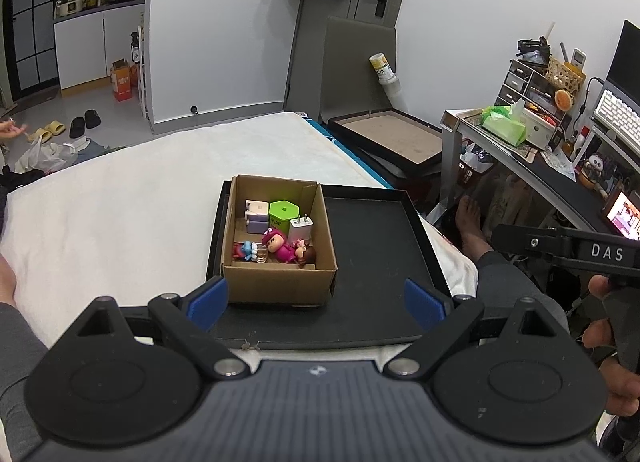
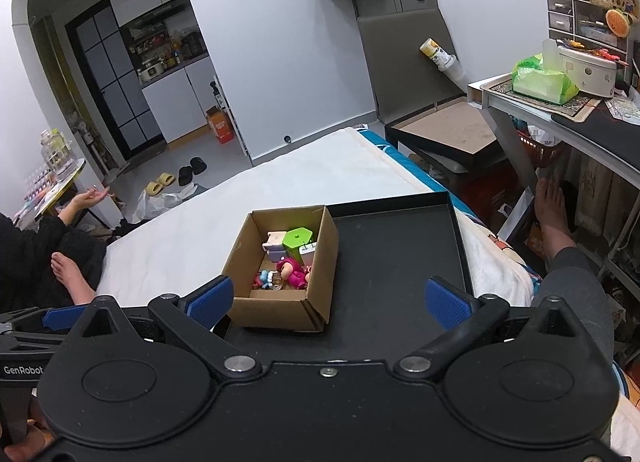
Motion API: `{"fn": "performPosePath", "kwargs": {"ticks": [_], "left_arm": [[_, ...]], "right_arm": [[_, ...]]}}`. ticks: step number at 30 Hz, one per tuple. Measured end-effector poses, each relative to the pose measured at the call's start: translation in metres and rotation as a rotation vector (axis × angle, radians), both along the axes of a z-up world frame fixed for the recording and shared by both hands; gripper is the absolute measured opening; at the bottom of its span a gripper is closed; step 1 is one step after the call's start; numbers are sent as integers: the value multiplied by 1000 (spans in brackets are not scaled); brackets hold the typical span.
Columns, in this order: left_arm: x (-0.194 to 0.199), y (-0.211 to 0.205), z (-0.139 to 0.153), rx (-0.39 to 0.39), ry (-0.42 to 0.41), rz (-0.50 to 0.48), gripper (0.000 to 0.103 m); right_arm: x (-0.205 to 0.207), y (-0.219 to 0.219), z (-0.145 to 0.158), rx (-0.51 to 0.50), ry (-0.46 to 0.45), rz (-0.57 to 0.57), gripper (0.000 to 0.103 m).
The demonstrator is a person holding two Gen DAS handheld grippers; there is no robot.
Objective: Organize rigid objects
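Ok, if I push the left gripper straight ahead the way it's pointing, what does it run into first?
Probably the near wall of the open brown cardboard box on the black tray. The left gripper is open, and the box sits ahead between its blue fingers, offset left. Depth is hard to judge.

Left hand-held gripper (image 1: 316,304) and right hand-held gripper (image 2: 328,300) both gape empty.

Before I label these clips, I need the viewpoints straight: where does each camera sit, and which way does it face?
Left wrist: on the left hand-held gripper, open, facing forward and down at the cardboard box on the black tray; the right hand shows.
Right wrist: on the right hand-held gripper, open, facing the same box from farther right; a foot shows.
Shared: box, tray, pink figurine, green tissue pack.
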State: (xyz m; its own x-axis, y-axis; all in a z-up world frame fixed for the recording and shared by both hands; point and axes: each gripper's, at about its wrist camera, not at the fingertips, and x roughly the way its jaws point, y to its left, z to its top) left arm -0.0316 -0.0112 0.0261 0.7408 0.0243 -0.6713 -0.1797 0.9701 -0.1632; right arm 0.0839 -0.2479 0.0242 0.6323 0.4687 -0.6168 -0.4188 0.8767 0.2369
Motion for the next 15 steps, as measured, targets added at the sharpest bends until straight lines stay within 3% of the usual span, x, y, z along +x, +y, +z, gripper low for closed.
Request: {"fn": "performPosePath", "kwargs": {"ticks": [15], "left_arm": [[2,-4,-2,-2,5,-9,94]], "right_arm": [[-4,0,-1,-12,-6,-11,103]]}}
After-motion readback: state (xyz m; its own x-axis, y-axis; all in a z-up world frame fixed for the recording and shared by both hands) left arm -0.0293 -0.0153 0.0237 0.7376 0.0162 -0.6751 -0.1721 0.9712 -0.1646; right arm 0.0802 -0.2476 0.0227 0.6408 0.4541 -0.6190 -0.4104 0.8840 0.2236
